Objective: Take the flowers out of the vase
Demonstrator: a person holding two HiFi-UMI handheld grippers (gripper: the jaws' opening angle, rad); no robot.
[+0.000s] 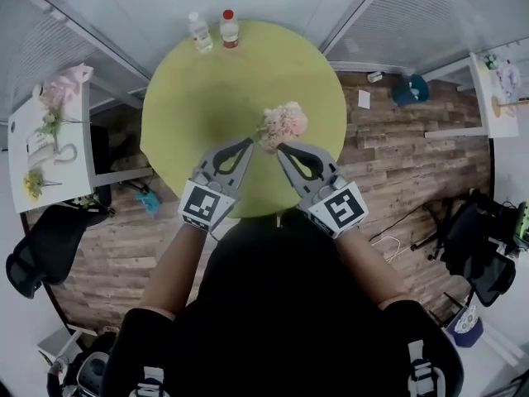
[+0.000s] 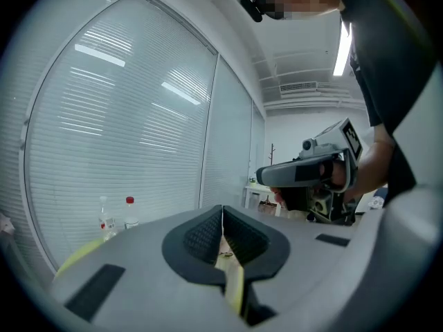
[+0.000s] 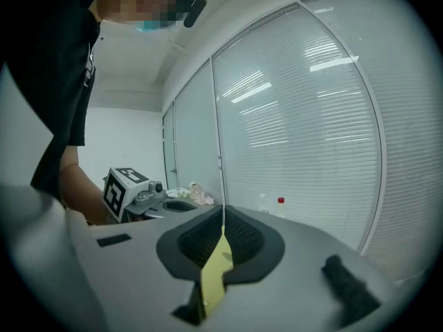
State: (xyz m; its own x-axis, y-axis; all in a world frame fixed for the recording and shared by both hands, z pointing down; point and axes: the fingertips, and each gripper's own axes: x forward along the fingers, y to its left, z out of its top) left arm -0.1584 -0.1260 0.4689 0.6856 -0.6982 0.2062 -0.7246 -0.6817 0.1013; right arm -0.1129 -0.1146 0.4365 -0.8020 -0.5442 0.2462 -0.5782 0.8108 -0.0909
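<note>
On the table (image 1: pixel 207 98), flowers (image 1: pixel 283 124) hide the vase; left gripper (image 1: pixel 248 144), right gripper (image 1: pixel 281 149) jaws closed.

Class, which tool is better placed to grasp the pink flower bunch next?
Right, narrowly: the right tool ends just under the pink flower bunch; the left tool ends beside its edge. Both are shut.

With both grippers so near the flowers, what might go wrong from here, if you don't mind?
The left gripper and right gripper, both shut, flank the flowers, so pushing in without opening could knock the bunch over. The vase is hidden under the blooms; pulling the stems might tip it on the table.
</note>
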